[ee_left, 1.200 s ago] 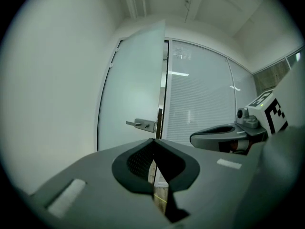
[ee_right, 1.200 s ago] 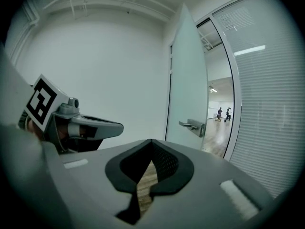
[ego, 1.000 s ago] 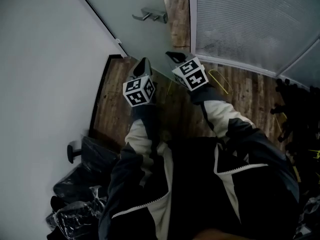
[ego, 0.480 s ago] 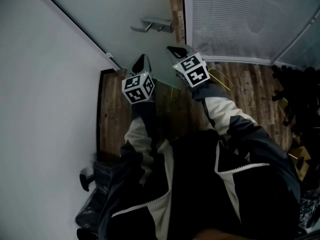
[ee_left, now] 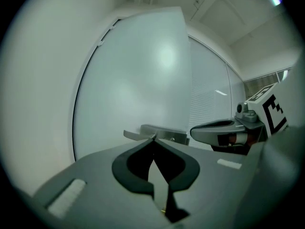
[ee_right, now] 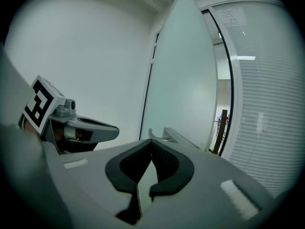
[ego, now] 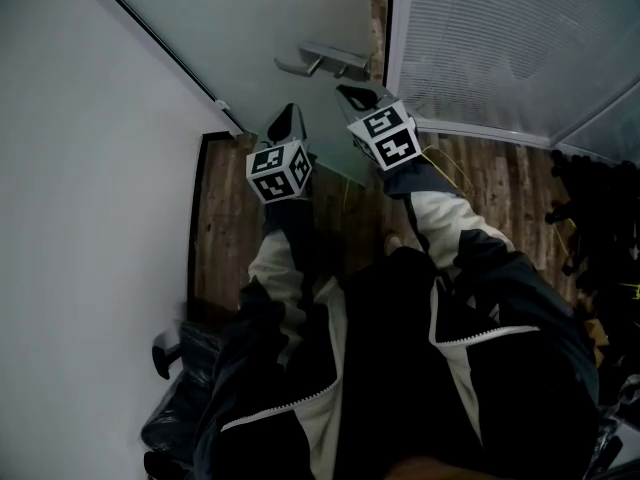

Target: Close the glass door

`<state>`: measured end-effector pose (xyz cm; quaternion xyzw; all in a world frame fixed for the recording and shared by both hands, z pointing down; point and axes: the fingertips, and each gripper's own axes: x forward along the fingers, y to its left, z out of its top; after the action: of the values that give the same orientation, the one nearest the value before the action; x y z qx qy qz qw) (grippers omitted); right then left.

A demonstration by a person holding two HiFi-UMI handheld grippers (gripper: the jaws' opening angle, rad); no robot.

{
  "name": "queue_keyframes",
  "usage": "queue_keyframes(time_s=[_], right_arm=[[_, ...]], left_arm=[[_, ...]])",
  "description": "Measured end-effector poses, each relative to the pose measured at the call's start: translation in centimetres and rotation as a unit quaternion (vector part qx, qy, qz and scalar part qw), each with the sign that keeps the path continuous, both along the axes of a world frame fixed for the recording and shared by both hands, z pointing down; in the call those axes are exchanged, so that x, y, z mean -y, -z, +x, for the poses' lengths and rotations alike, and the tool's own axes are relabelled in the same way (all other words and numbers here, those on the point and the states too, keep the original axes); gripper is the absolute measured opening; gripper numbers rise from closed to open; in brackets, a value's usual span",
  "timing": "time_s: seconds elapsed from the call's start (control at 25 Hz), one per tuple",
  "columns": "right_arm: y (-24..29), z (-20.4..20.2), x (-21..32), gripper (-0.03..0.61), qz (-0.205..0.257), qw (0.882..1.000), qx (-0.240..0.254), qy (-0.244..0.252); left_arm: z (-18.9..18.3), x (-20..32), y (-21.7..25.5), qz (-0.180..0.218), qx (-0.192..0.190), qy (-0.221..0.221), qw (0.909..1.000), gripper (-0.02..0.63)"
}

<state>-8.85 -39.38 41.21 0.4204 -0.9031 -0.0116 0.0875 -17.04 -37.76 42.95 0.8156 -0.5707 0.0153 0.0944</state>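
The frosted glass door (ego: 270,38) stands ajar, with a metal lever handle (ego: 325,60) near its free edge. In the head view both grippers point at the glass just below the handle. My left gripper (ego: 291,111) is shut and holds nothing. My right gripper (ego: 350,93), also shut and empty, is beside it near the door's edge. The left gripper view has the handle (ee_left: 157,131) right beyond the shut tips and the right gripper (ee_left: 224,130) alongside. The right gripper view shows the door (ee_right: 183,80) edge-on. Whether the tips touch the glass I cannot tell.
A white wall (ego: 80,168) runs along the left. A glass panel with blinds (ego: 500,48) stands right of the door, with a narrow gap (ego: 378,18) between them. Below is a wooden floor (ego: 225,228). A black chair (ego: 180,368) sits lower left and dark clutter (ego: 590,218) at the right.
The door has swung toward the panel with blinds and the gap between them has narrowed. Both grippers have moved forward with it, still shut and side by side.
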Motion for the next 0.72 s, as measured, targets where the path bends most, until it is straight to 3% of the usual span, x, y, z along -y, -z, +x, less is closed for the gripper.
queue_keyframes(time_s=[0.12, 0.32, 0.56, 0.72], right_arm=[[-0.7, 1.1, 2.2, 0.006, -0.019, 0.999, -0.047, 0.004], [0.5, 1.7, 4.8, 0.006, -0.006, 0.999, -0.036, 0.017], [0.4, -0.7, 5.3, 0.006, -0.006, 0.998, -0.052, 0.019], [0.0, -1.7, 5.6, 0.006, 0.025, 0.993, -0.118, 0.009]], left_arm=[[0.4, 2.1, 0.4, 0.000, 0.006, 0.014, 0.9999, 0.003], [0.7, 4.6, 1.4, 0.011, 0.012, 0.031, 0.9994, 0.003], [-0.3, 6.4, 0.9, 0.003, 0.021, 0.007, 0.9997, 0.003], [-1.0, 7.0, 1.1, 0.003, 0.020, -0.016, 0.9997, 0.003]])
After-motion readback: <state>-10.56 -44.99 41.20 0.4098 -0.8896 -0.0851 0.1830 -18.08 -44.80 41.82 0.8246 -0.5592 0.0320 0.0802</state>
